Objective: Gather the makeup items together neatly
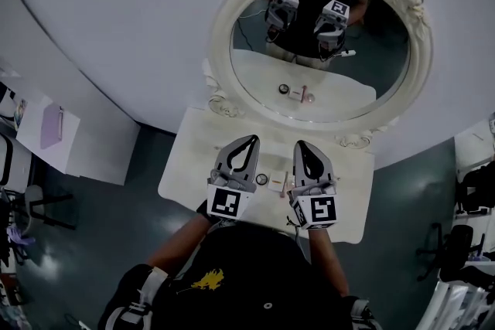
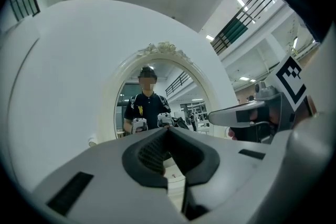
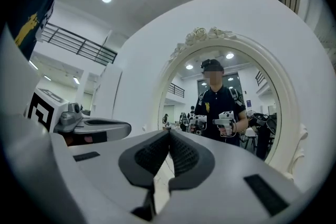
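White table holds the work below and between your claws; the round makeup item lies nearer your left claw, the slim stick, lengthwise toward the mirror, nearer your right claw; both claws closed, empty.

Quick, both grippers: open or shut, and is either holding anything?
Left gripper: shut, jaws together, nothing held.
Right gripper: shut, jaws together, nothing held.
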